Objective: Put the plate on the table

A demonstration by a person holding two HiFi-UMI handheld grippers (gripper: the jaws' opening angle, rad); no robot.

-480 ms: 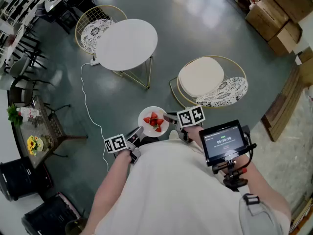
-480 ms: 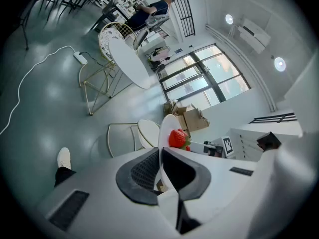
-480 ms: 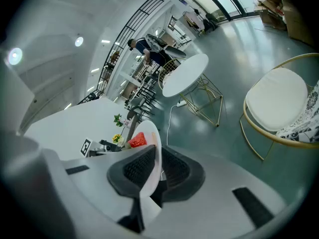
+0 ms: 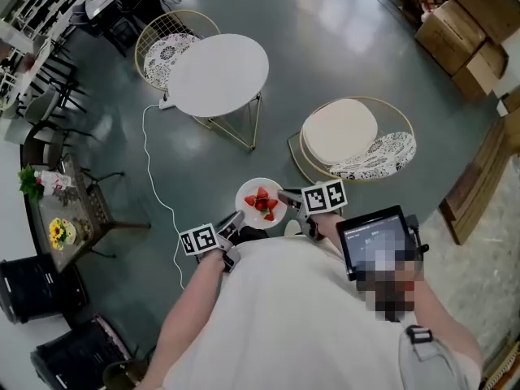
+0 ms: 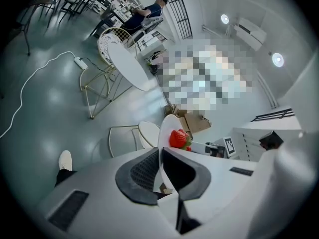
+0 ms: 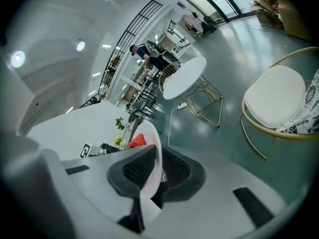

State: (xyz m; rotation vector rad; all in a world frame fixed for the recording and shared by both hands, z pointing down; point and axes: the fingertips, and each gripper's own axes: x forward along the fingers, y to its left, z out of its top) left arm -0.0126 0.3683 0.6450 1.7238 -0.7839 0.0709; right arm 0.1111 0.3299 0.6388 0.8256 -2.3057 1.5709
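A white plate (image 4: 260,202) with several strawberries (image 4: 262,201) is held level in front of the person, above the floor. My left gripper (image 4: 230,223) is shut on the plate's near-left rim, and my right gripper (image 4: 286,197) is shut on its right rim. In the left gripper view the plate's edge (image 5: 167,133) runs between the jaws of my left gripper (image 5: 160,171), with a strawberry (image 5: 178,138) behind it. In the right gripper view my right gripper (image 6: 158,171) pinches the rim (image 6: 154,148). The round white table (image 4: 218,75) stands further ahead to the left, apart from the plate.
A gold-framed chair with a cream cushion (image 4: 349,136) stands ahead to the right. A wire chair (image 4: 166,47) is behind the table. A white cable (image 4: 154,185) trails over the floor. Cardboard boxes (image 4: 455,23) sit far right, and a side table with flowers (image 4: 61,226) at left.
The head view has shifted slightly. The plate stays gripped by both grippers in the same place relative to the person.
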